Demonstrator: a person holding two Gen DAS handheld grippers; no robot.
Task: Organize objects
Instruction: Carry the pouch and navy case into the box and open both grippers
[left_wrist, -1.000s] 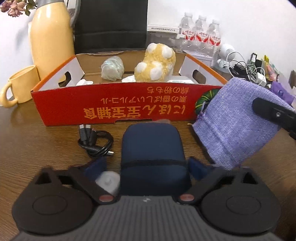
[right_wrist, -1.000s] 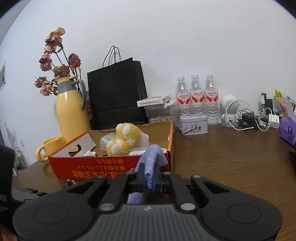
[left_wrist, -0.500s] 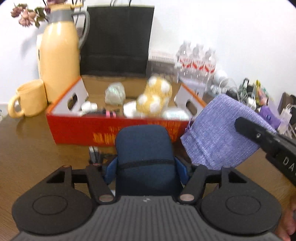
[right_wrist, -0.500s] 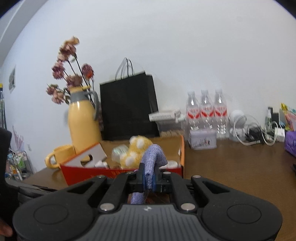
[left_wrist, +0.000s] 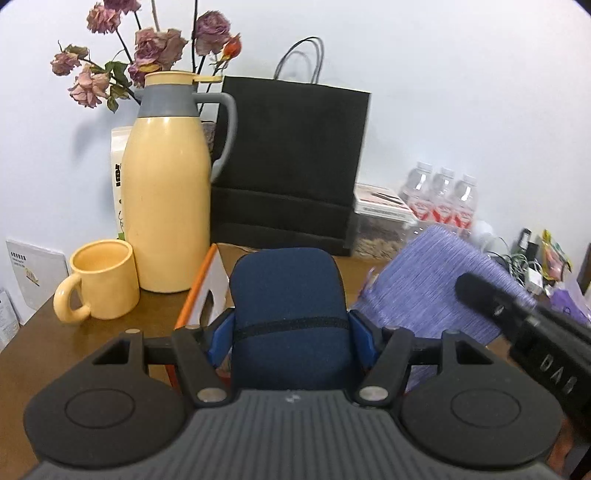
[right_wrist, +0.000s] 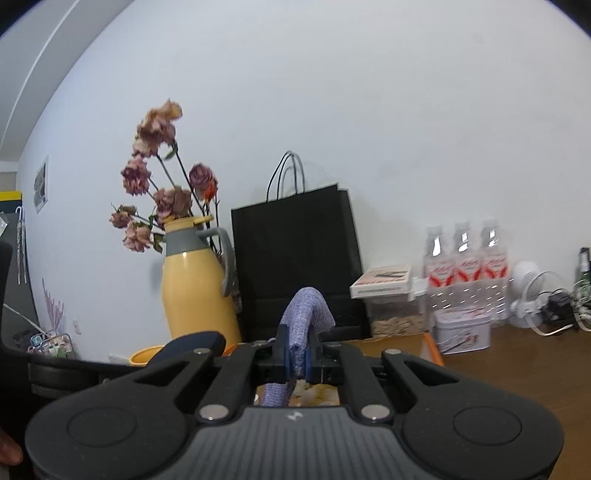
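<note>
The left gripper (left_wrist: 290, 325) clamps a soft navy-blue padded case (left_wrist: 288, 314) between its blue pads, held up above the orange-edged cardboard box (left_wrist: 201, 291). Just to its right, the right gripper (right_wrist: 297, 356) is closed tight on a lavender woven fabric pouch (left_wrist: 439, 288) — also raised off the brown wooden table (left_wrist: 44, 339). A yellow ceramic mug (left_wrist: 99, 280) stands beside a tall yellow thermos jug (left_wrist: 166, 195).

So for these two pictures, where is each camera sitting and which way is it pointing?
Left wrist: sits on the left gripper, facing the wall over the yellow jug; its fingers clamp a navy pouch.
Right wrist: sits on the right gripper, angled up at the wall; its fingers pinch a purple woven bag.
Shared: jug, black paper bag, water bottles, both held items.
</note>
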